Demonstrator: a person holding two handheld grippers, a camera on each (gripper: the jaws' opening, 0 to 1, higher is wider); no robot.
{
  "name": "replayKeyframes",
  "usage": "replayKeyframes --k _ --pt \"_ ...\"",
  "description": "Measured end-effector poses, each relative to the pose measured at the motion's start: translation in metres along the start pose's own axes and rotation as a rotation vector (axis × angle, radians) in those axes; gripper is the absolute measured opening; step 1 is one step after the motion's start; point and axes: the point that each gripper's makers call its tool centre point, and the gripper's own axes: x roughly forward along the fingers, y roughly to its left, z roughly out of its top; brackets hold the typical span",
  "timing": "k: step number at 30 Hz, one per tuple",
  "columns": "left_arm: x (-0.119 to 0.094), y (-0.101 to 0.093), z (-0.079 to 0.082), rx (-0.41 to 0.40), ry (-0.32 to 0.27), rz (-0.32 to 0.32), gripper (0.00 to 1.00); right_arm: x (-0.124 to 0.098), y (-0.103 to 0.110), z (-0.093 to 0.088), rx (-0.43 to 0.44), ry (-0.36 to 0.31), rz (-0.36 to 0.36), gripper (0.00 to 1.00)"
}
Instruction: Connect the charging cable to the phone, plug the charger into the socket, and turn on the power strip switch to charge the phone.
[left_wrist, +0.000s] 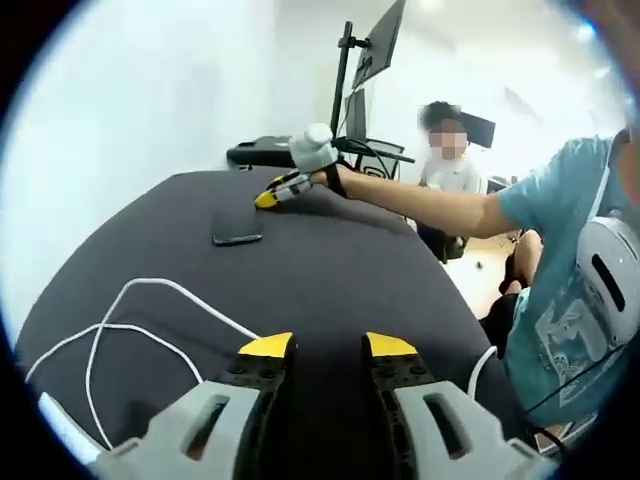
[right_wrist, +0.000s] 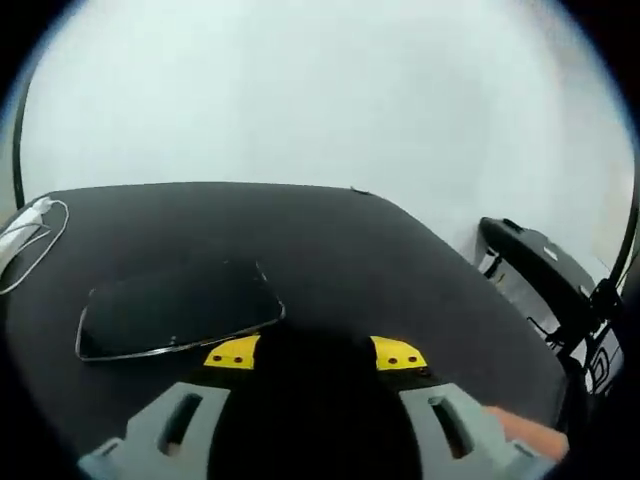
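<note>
White charging cable (left_wrist: 130, 320): near end cut off at the left gripper view's lower edge; plug ends too small to tell.
Phone (right_wrist: 178, 308): near edge partly hidden behind the right gripper (right_wrist: 315, 352) tips.
White charger (right_wrist: 22, 232): cropped at the left rim, blurred.
Monitor (left_wrist: 378, 45): top cut off.
</note>
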Motion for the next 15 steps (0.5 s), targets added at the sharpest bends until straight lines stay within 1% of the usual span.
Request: replayKeyframes --k 1,2,3,4,5,6,7,8,9,10,11,12,13,14,15 --pt "-0.002 -0.002 0.004 0.034 0.007 0.011 0.23 -0.002 -0.001 0.002 0.016 -0.014 0.000 0.40" --pt "-0.004 -0.004 0.007 0.056 0.017 0.028 0.25 -0.006 -0.002 0.008 0.051 -0.061 0.004 0.40" --pt "-0.007 0.000 0.010 0.073 0.056 0.081 0.26 -0.015 -0.006 0.015 0.132 -0.132 0.015 0.40" --pt "-0.009 0.007 0.011 0.085 0.085 0.158 0.25 -0.017 -0.006 0.018 0.144 -0.158 0.020 0.40" --pt "-0.009 0.004 0.014 0.180 0.129 0.171 0.23 -0.023 -0.015 0.026 0.188 -0.241 -0.003 0.40" --pt "-0.007 0.001 0.017 0.235 0.146 0.146 0.23 -0.025 -0.023 0.028 0.221 -0.280 -0.033 0.39" --pt "0.001 -0.004 0.020 0.262 0.162 0.111 0.23 -0.028 -0.034 0.024 0.236 -0.308 -0.083 0.38" --pt "0.005 -0.004 0.018 0.243 0.223 0.093 0.23 -0.030 -0.038 0.019 0.254 -0.325 -0.107 0.38" --pt "0.009 -0.010 0.012 0.224 0.321 0.040 0.23 -0.031 -0.040 0.013 0.269 -0.351 -0.115 0.38" --pt "0.012 -0.006 0.011 0.218 0.364 0.037 0.23 -0.032 -0.032 0.004 0.261 -0.333 -0.102 0.37" --pt "0.014 0.007 0.012 0.280 0.427 0.078 0.23 -0.033 -0.027 -0.001 0.239 -0.277 -0.080 0.37" --pt "0.015 0.015 0.014 0.323 0.455 0.095 0.20 -0.038 -0.027 0.012 0.266 -0.344 -0.085 0.37" --pt "0.018 0.021 0.017 0.331 0.461 0.114 0.15 -0.040 -0.029 0.023 0.239 -0.403 -0.086 0.37" --pt "0.021 0.037 0.023 0.299 0.447 0.113 0.12 -0.041 -0.029 0.019 0.241 -0.387 -0.086 0.37" --pt "0.024 0.036 0.024 0.284 0.449 0.098 0.12 -0.040 -0.028 0.017 0.252 -0.377 -0.079 0.37"
